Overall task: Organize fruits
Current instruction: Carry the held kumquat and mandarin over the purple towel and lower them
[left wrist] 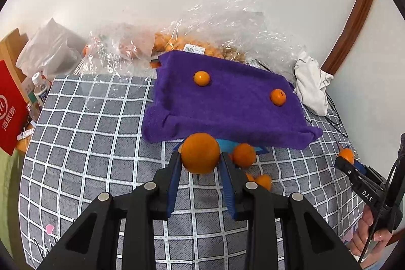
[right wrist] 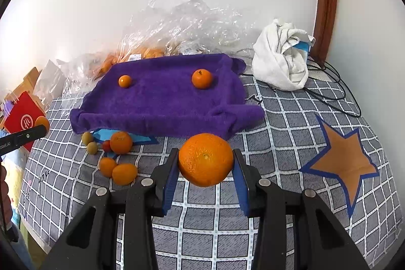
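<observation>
My left gripper [left wrist: 200, 156] is shut on an orange [left wrist: 200, 153] and holds it above the checked cloth, in front of the purple towel [left wrist: 227, 105]. Two small oranges [left wrist: 201, 78] [left wrist: 278, 97] lie on the towel. My right gripper [right wrist: 205, 161] is shut on a large orange [right wrist: 205, 160], also in front of the purple towel [right wrist: 164, 98], which carries two oranges [right wrist: 125, 81] [right wrist: 201, 78]. Several loose fruits lie left of it: oranges [right wrist: 121, 142] [right wrist: 124, 173], two green fruits [right wrist: 92, 147] and a red one [right wrist: 106, 146].
Clear plastic bags of fruit [left wrist: 192, 42] lie behind the towel. A white cloth [right wrist: 281, 62] and black cables [right wrist: 336, 92] sit at the right. A red box [left wrist: 11, 105] and bottles stand at the left. An orange star patch [right wrist: 346, 161] is on the checked cloth.
</observation>
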Demonstrator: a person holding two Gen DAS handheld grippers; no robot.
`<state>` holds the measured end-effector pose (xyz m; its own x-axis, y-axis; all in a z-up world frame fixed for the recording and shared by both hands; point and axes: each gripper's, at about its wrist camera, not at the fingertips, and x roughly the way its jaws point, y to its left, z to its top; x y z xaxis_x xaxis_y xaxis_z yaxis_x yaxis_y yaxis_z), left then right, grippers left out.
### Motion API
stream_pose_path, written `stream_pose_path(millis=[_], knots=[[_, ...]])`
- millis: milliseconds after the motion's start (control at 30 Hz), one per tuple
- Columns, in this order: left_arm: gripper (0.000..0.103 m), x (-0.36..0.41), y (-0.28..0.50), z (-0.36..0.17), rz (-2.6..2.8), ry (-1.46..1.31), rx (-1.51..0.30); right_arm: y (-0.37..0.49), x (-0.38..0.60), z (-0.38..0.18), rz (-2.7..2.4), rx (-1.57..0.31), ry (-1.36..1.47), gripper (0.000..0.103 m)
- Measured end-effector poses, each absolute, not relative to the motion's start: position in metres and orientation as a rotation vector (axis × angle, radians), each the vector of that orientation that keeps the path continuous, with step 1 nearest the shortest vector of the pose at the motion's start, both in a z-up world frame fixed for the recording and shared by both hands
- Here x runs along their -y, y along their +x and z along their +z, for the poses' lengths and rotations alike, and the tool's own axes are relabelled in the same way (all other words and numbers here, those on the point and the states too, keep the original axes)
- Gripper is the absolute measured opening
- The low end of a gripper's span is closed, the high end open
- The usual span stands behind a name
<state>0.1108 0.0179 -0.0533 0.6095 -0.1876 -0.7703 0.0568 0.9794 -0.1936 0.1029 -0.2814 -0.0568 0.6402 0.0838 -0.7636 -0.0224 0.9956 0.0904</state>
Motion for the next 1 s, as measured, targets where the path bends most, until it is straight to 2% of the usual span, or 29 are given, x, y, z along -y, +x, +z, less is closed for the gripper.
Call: stream_pose_path(millis=[1000], knots=[[0.029,-0.017,0.181,-0.034,-0.164,-0.177,-0.875,0.172,0.272,-0.034,0.062,-0.838,0.075,0.04]])
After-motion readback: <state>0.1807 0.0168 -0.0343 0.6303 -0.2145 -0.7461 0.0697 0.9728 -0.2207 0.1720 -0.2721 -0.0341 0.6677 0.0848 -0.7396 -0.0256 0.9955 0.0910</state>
